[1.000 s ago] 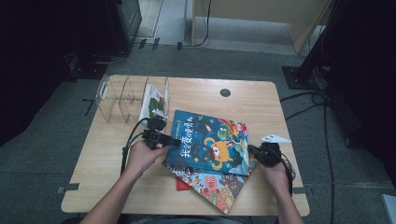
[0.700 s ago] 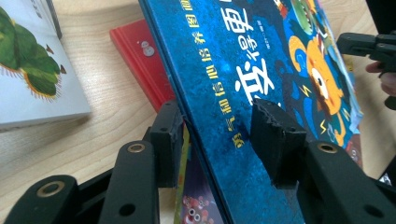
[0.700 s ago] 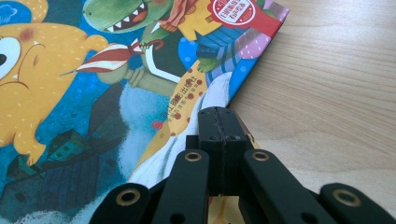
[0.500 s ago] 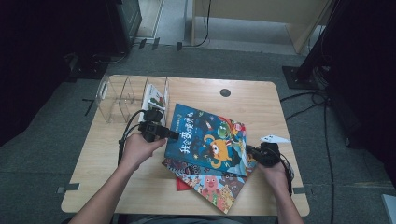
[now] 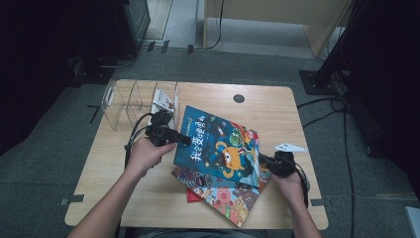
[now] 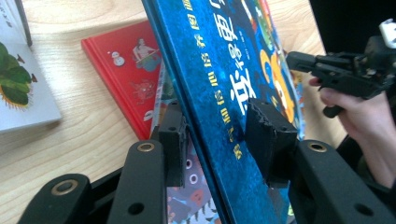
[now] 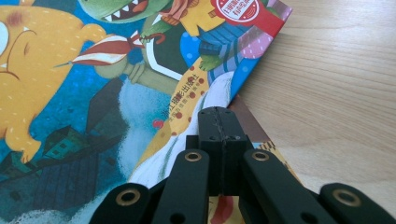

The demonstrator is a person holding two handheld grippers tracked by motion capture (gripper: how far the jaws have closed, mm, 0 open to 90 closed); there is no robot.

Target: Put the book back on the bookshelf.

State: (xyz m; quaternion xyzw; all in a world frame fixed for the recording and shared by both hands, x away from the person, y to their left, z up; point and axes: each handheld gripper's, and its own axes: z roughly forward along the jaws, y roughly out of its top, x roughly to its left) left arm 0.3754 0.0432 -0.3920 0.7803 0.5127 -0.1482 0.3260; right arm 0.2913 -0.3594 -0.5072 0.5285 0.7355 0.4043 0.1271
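A blue picture book (image 5: 218,144) with an orange creature on its cover lies on top of a stack, its left edge raised off the pile. My left gripper (image 5: 183,140) grips that raised edge. In the left gripper view the book (image 6: 224,70) runs between the pads (image 6: 268,135), and the jaws have just been closing on it. My right gripper (image 5: 262,159) rests at the book's right edge. In the right gripper view its jaws (image 7: 218,116) are pressed together, tip at the cover's (image 7: 70,93) border.
Under the blue book lie a colourful patterned book (image 5: 223,196) and a red one (image 6: 126,70). A clear divider rack (image 5: 124,101) at the table's back left holds a white book (image 5: 163,101). The wooden table (image 5: 277,109) has a cable hole (image 5: 238,98).
My left hand has risen and tipped the blue book's left edge up off the stack. The right hand and gripper have stayed put.
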